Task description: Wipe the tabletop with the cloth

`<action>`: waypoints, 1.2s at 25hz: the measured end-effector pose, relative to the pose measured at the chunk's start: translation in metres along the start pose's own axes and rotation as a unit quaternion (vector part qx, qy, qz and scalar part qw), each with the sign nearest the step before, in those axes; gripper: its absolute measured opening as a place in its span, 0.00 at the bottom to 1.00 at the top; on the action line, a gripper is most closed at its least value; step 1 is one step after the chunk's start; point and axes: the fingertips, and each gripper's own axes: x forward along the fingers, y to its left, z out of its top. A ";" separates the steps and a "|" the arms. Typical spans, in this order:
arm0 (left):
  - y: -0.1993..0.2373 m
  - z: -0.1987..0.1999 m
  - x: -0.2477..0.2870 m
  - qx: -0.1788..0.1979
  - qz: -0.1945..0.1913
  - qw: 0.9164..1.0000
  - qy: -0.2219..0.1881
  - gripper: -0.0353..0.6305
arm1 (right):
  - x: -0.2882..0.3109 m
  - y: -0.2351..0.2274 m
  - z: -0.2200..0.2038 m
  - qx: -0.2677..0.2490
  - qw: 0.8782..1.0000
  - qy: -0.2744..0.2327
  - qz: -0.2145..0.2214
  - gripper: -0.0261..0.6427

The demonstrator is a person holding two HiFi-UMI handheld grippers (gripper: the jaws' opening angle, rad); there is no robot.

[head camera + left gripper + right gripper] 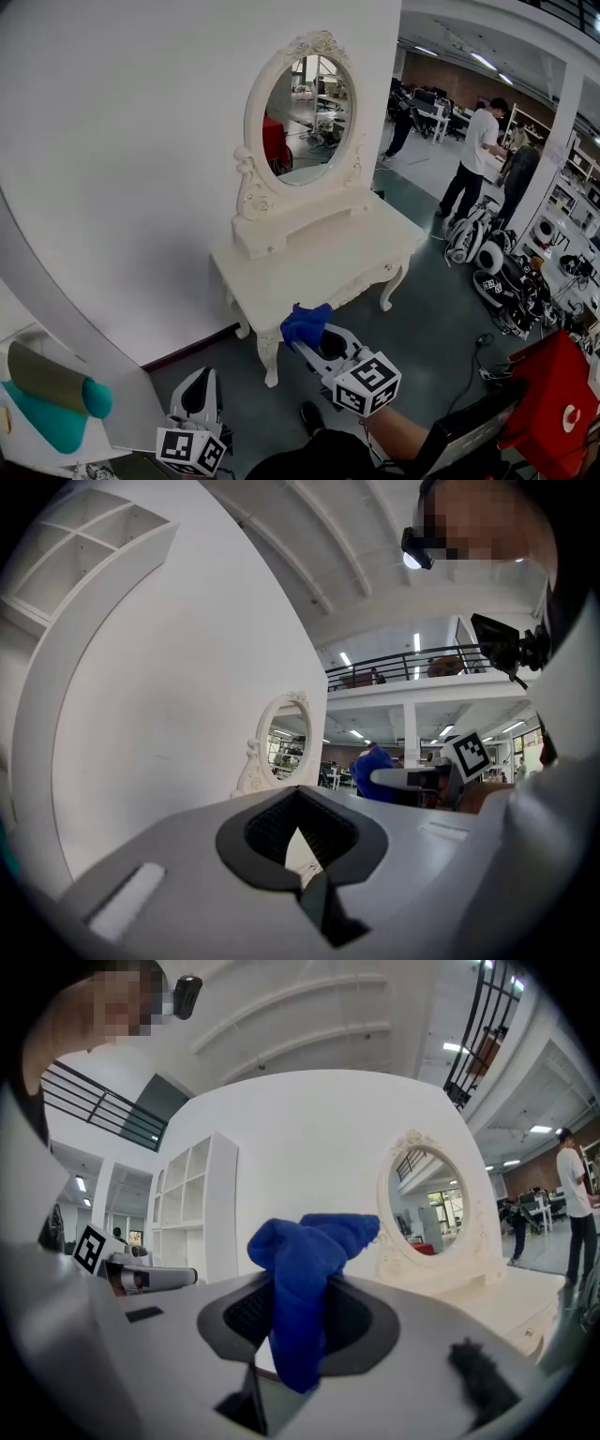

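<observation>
The right gripper (pixel 298 1324) has its jaws closed on the cloth (pixel 307 1265). The cloth is a soft blue terry bunch: its top sticks up above the dark ribbed pads and a fold hangs down between them. From the head view, the cloth (pixel 306 324) sits at the gripper's (pixel 302 339) far tip, right by the near edge of the dressing table (pixel 323 262). Whether it touches the top is unclear. The table is glossy cream-white, with carved curved legs and an oval mirror (pixel 305 117) in an ornate frame. The left gripper (pixel 201 386) is low and to the left, well away from the table. Its grey jaws (pixel 302 844) meet at the tips and hold nothing.
</observation>
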 end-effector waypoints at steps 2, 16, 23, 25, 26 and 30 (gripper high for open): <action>0.008 -0.002 0.011 -0.007 0.012 1.000 0.005 0.06 | 0.015 -0.010 -0.001 0.003 1.000 0.002 0.009 0.22; 0.021 -0.005 0.143 -0.019 0.036 0.999 0.031 0.06 | 0.076 -0.126 0.011 0.013 0.999 0.002 0.046 0.22; 0.022 0.008 0.197 -0.007 0.073 0.997 0.018 0.06 | 0.095 -0.186 0.016 0.022 0.998 -0.001 0.061 0.22; 0.022 0.010 0.208 -0.002 0.081 0.997 0.017 0.06 | 0.100 -0.196 0.018 0.019 0.997 -0.002 0.069 0.22; 0.023 0.010 0.212 0.001 0.084 0.996 0.016 0.06 | 0.103 -0.201 0.018 0.016 0.997 -0.002 0.074 0.22; 0.032 0.010 0.226 0.006 0.103 0.994 0.024 0.06 | 0.120 -0.214 0.018 0.021 0.996 -0.002 0.090 0.22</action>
